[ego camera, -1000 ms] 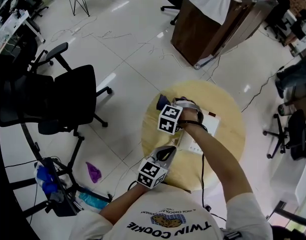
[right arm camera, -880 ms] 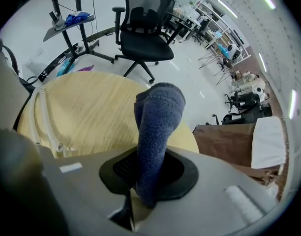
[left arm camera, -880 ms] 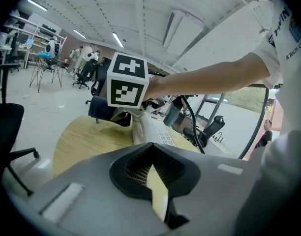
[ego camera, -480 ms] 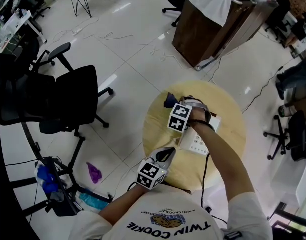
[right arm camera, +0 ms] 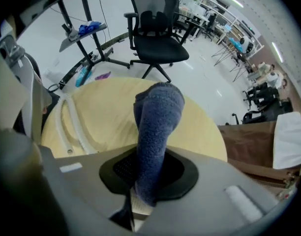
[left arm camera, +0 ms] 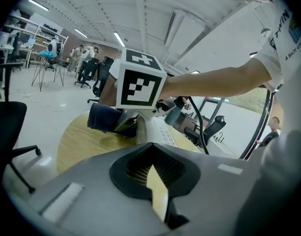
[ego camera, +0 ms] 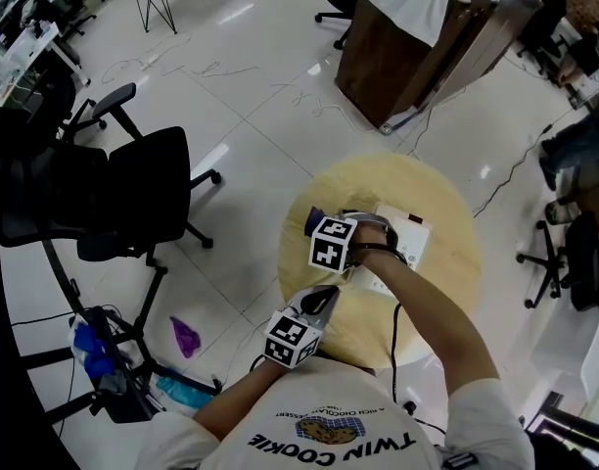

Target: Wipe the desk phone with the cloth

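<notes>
A white desk phone [ego camera: 401, 239] lies on the round wooden table [ego camera: 446, 292]. My right gripper [ego camera: 323, 229] is shut on a dark blue cloth [ego camera: 313, 221] at the phone's left end, near the table's left edge. In the right gripper view the cloth [right arm camera: 158, 117] sticks up out of the shut jaws [right arm camera: 146, 183], and the phone's coiled cord [right arm camera: 74, 127] lies to the left. My left gripper [ego camera: 327, 299] hovers at the near edge, jaws together, holding nothing. From the left gripper [left arm camera: 153, 175] I see the phone [left arm camera: 163, 132] and the cloth [left arm camera: 104, 119] ahead.
A black office chair [ego camera: 133, 189] stands left of the table. A wooden cabinet [ego camera: 417, 37] draped with a white sheet is behind it. A black cable [ego camera: 395, 341] runs off the table's near edge. A purple scrap [ego camera: 182, 336] lies on the floor. More chairs [ego camera: 574, 262] stand at the right.
My right gripper, with the cloth, went right over the phone, then came back left and slightly nearer. The left gripper has hardly moved.
</notes>
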Demonstrator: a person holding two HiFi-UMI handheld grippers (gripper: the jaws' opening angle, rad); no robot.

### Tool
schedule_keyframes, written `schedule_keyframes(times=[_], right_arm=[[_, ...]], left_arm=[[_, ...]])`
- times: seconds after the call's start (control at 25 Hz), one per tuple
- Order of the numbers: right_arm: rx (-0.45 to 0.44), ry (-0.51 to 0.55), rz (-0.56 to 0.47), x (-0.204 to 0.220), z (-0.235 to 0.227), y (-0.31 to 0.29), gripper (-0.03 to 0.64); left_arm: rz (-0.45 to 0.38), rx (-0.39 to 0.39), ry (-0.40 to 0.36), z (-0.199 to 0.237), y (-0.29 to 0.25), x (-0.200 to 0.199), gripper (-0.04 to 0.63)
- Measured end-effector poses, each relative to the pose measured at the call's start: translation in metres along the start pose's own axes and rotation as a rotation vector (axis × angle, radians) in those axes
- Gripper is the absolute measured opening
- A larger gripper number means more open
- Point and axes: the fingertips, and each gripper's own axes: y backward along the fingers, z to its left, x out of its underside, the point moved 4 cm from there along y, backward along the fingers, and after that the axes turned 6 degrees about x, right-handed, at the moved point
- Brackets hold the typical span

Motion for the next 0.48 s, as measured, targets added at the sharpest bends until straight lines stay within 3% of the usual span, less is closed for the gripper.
schedule_keyframes(times=[0.48], right_arm=[[-0.078, -0.127, -0.090, -0.014, 0.078, 0.018, 0.064]], left_arm=[[-0.031, -0.096, 0.064, 0.030, 0.025, 0.008, -0.009]])
